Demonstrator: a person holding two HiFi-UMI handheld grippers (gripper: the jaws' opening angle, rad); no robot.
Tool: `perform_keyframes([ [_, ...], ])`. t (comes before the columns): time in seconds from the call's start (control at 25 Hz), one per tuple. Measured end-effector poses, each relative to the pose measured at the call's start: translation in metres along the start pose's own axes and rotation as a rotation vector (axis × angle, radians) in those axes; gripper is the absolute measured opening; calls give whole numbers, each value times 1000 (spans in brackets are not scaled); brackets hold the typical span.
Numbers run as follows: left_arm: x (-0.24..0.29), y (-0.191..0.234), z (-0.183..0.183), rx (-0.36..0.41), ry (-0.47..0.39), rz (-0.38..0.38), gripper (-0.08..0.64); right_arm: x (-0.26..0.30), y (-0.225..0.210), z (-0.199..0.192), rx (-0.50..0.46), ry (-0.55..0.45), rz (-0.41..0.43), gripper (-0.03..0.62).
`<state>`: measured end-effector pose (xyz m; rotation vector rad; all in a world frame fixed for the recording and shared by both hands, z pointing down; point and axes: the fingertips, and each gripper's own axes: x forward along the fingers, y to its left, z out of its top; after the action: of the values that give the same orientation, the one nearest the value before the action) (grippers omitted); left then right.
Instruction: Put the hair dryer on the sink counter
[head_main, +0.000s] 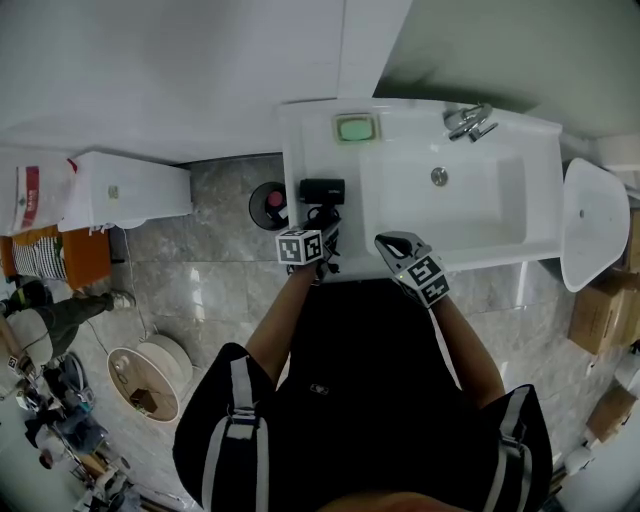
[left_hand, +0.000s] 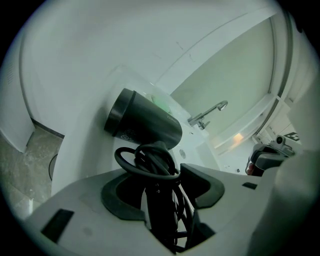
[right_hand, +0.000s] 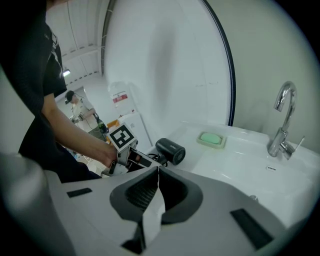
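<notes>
Head view, nearest: the person's dark top (head_main: 370, 400) fills the lower middle of the frame and hides the floor under it; both forearms reach up out of it.
Right tool (head_main: 392, 243): jaws closed tip to tip with nothing between them, at the front rim of the bench (head_main: 300, 140), below the basin (head_main: 470, 200).
Left tool (head_main: 322, 228): clamped on the handle of the hair dryer (head_main: 322, 190); in the left gripper view the tool's own body cuts off the lower handle.
Cord (left_hand: 150, 160): black loops wound round the handle just above the jaws; its end cannot be made out.
Hair dryer, place: over the left strip of the bench, left of the basin, between the front rim and the soap dish (head_main: 356, 128); whether the barrel touches the bench cannot be told.
Right gripper view: the left tool and the hand on it cover the dryer's handle, so only the barrel shows.
Soap dish: at the upper left of the bench; in the left gripper view the barrel hides all but a green edge.
Tap (head_main: 468, 122): at the far rim, upper right of the basin.
Lower left of the head view: floor clutter, too small and blurred to name.
</notes>
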<state>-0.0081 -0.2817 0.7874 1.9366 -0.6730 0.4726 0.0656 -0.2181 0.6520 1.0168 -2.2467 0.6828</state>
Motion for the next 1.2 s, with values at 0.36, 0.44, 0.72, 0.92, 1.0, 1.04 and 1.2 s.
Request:
perform_keyframes([
  [0.36,5,-1,1,-14,0,-4,221,2,2,-1,-8,7,19,61],
  [0.44,6,0,0,-16,-3,-2,221,3,3,-2,-11,7,24,61],
  [0.72,4,-3,1,-33,-17,23,259,-3,6,-2,-15,2,28,61],
  [0.92,2,-3,-2,-8,-10,60,279,-4,5,-5,-23,1,30,61],
  [1.0,-2,-4,-3,-7,-12,67,281,-5,6,-5,-21,-2,32,61],
  [1.04,-4,-5,-3,-3,-14,67,281,-5,6,-4,-14,-7,35,61],
  [1.2,-11,-9,-3,26,-33,77,281,-6,7,3,49,-55,53,61],
])
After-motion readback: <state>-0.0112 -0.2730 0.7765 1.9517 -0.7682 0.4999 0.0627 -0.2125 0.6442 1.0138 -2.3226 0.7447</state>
